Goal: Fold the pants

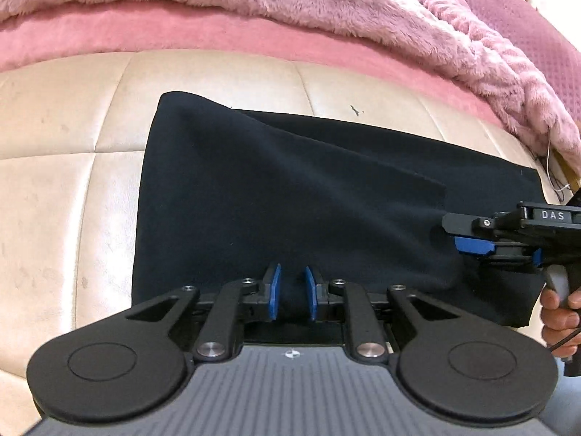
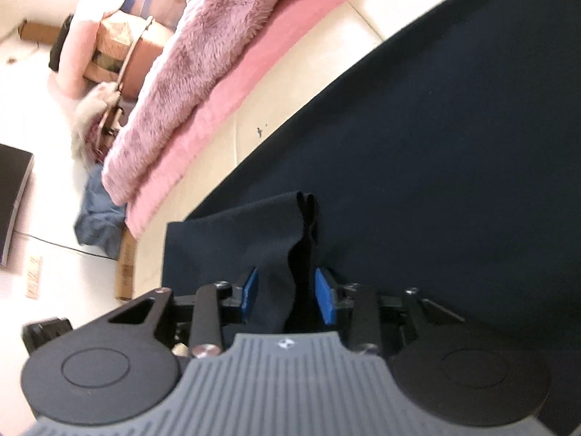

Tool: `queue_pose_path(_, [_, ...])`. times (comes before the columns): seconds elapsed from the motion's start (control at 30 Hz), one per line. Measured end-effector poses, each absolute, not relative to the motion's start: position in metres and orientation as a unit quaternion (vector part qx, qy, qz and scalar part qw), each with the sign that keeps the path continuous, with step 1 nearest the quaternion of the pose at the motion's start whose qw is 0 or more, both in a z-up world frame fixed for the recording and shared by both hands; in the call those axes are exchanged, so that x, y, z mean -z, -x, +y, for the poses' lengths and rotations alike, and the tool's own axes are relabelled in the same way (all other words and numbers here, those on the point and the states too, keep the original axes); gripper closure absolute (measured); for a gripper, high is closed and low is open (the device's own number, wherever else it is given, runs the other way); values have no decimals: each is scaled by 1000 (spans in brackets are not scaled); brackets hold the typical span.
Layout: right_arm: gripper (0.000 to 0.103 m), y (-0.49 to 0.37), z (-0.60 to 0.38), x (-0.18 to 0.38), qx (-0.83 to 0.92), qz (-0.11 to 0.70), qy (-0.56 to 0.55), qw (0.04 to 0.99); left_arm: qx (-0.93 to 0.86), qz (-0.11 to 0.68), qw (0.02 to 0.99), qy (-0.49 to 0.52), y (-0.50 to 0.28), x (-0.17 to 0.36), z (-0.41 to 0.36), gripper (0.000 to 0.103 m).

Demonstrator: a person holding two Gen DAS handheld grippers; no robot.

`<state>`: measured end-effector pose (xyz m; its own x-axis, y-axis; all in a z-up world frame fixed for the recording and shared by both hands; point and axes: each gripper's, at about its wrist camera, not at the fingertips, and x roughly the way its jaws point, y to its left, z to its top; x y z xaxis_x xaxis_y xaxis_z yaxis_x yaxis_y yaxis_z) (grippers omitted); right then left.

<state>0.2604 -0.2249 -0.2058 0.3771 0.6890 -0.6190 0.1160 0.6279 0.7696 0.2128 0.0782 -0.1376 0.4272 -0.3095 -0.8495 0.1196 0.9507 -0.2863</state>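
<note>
Over on the left, the cream quilted mattress (image 1: 72,181) lies bare, its stitched seams running across the padding. Next comes the dark navy pants (image 1: 290,200), laid flat on that mattress in a broad folded panel, one layer lapping over another with a diagonal edge across the middle. The left gripper (image 1: 292,296) sits over the near edge of the pants, blue pads (image 1: 275,290) a little apart with dark cloth between them; whether they bite on it, hard to call from here. Above, a strip of pink sheet (image 1: 181,32) and a fluffy pink blanket (image 1: 326,3) heaped along the far side. At the right edge, the right gripper (image 1: 468,238) comes in sideways over the pants, a hand (image 1: 559,312) on its grip below. From the right wrist view, that gripper's pads stand parted, and a raised fold of the pants (image 2: 287,254) runs up between them, slack, with a gap showing beside the right-hand pad (image 2: 324,299).
</note>
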Motion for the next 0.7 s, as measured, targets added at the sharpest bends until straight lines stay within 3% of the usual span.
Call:
queue_pose_path(0.2, [98,-261,-223,224,-201,518,-435,709,127,517,841,96,-212,139,80,82])
queue_pose_path(0.4, [103,-264,-217,204,-206,513,-412,724,103,493,857,111,-205,123,82,82])
queue_pose_path(0.7, [103,-284,-199,69,-255,467,-303,790,47,415,895,155,-171,70,111,82])
